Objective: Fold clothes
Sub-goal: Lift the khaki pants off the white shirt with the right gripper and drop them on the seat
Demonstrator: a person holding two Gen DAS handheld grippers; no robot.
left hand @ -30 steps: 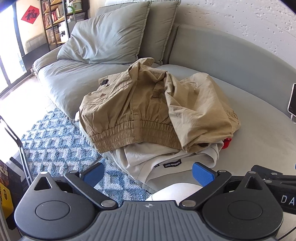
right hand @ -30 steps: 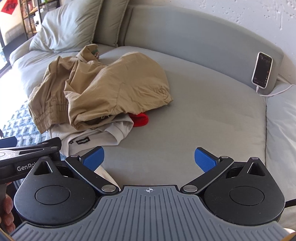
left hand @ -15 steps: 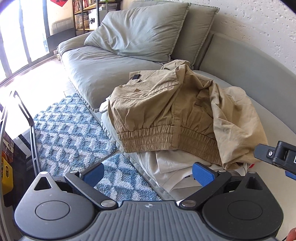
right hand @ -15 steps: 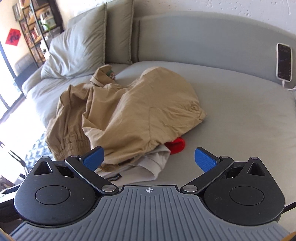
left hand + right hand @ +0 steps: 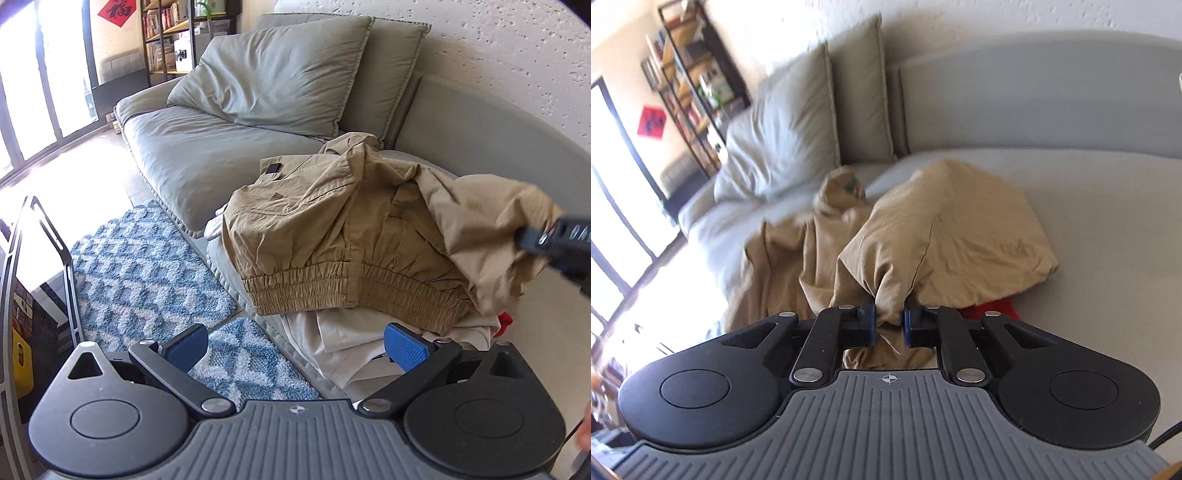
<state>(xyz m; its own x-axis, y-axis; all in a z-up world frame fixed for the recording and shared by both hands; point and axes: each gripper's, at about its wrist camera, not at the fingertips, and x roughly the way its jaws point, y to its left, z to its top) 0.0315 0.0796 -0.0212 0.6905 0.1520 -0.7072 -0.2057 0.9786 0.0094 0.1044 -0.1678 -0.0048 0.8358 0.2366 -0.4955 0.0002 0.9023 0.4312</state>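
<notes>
A crumpled tan garment with an elastic hem lies on top of a pile at the sofa's front edge, over a white garment. A bit of red cloth peeks out at the pile's right. My left gripper is open with nothing between its blue pads, low in front of the pile. In the right wrist view, my right gripper is closing its jaws, and the pads pinch a bunched fold of the tan garment. The left wrist view shows the right gripper at the garment's right side.
The grey sofa stretches left with two big pillows at the back. A blue and white rug lies on the floor below. A black metal stand stands at the left. A bookshelf is far behind.
My right gripper went from wide open to closed on a fold of the tan garment, rolling as it came in. The left gripper drifted sideways and stayed open.
</notes>
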